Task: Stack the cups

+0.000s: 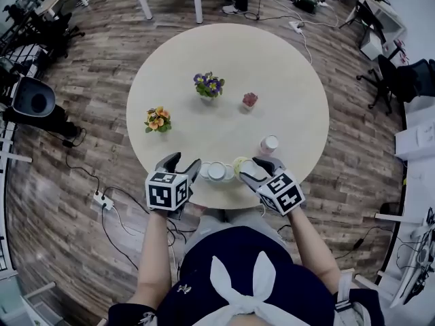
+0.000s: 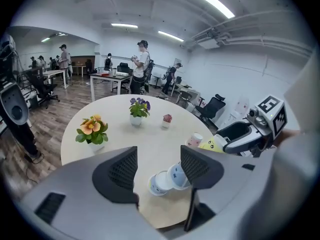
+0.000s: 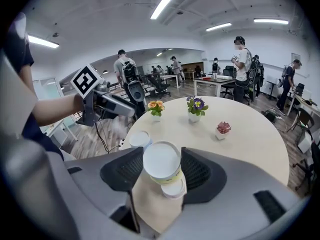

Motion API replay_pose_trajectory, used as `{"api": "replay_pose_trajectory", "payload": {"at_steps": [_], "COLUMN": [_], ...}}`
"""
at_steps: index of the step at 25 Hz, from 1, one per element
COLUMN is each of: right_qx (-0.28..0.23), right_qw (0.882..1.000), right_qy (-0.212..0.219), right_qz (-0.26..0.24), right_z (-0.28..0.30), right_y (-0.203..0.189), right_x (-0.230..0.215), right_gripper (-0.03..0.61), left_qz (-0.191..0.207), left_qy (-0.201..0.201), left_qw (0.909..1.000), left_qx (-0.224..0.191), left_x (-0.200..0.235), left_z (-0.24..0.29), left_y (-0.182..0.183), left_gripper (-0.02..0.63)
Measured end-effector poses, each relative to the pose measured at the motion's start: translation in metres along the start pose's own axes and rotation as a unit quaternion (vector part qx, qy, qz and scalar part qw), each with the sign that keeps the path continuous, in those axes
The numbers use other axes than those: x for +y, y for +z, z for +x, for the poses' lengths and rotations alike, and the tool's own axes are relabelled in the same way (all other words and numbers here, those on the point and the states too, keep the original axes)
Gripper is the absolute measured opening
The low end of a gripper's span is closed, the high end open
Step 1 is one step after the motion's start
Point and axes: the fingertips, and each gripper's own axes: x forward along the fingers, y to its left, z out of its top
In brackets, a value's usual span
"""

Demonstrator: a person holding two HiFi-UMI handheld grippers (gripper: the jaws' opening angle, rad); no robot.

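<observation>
My right gripper [image 1: 253, 169] is shut on a yellow-banded paper cup [image 3: 162, 165], held tilted just above the front edge of the round table [image 1: 285, 80]. Seen from the left gripper view, that cup [image 2: 213, 144] sits in the right gripper's jaws. Two white cups [image 1: 217, 172] stand close together near the front edge, between the two grippers. In the right gripper view one white cup [image 3: 175, 188] shows under the held cup and another [image 3: 139, 138] further left. A pink-patterned cup [image 1: 269, 144] stands upright behind. My left gripper [image 1: 183, 166] is open and empty, just left of the white cups [image 2: 163, 182].
Three small pots stand further back on the table: purple flowers [image 1: 209, 85], orange flowers [image 1: 158, 119] and a pink succulent [image 1: 250, 100]. A power strip and cables [image 1: 103, 200] lie on the wood floor at the left. Desks, chairs and people fill the room beyond.
</observation>
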Motion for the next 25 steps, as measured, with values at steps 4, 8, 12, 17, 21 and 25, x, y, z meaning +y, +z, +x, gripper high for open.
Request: {"api": "replay_pose_trajectory", "payload": {"at_steps": [4,8,12,17,21,25], "right_qx": [0.02,0.041,0.052,0.063,0.07,0.071], "right_qw": [1.0,0.998,0.997,0.997,0.995,0.995], "right_qy": [0.021,0.031,0.034,0.036,0.034,0.037], "right_qz": [-0.012,-0.026,-0.034,-0.041,-0.057,-0.059], "right_z": [0.008,0.014,0.021,0.028,0.031,0.034], "right_y": [-0.004,-0.009,-0.014,-0.019,-0.019,-0.019], "right_x": [0.007,0.01,0.008,0.008,0.009,0.009], "right_gripper": [0.242,0.242,0.242,0.242,0.242,0.242], "left_qz": [-0.013,-0.018,-0.023,-0.024,-0.026,-0.03], "left_qy": [0.009,0.019,0.028,0.041,0.047,0.049], "left_qw": [0.9999,0.9996,0.9993,0.9988,0.9985,0.9983], "left_qx": [-0.002,-0.001,0.001,0.011,0.013,0.009], "left_x": [0.006,0.011,0.015,0.021,0.022,0.022], "left_z": [-0.005,-0.01,-0.013,-0.016,-0.016,-0.016], "left_y": [-0.005,-0.011,-0.016,-0.025,-0.026,-0.026], "left_gripper": [0.275,0.275,0.275,0.268,0.255,0.212]}}
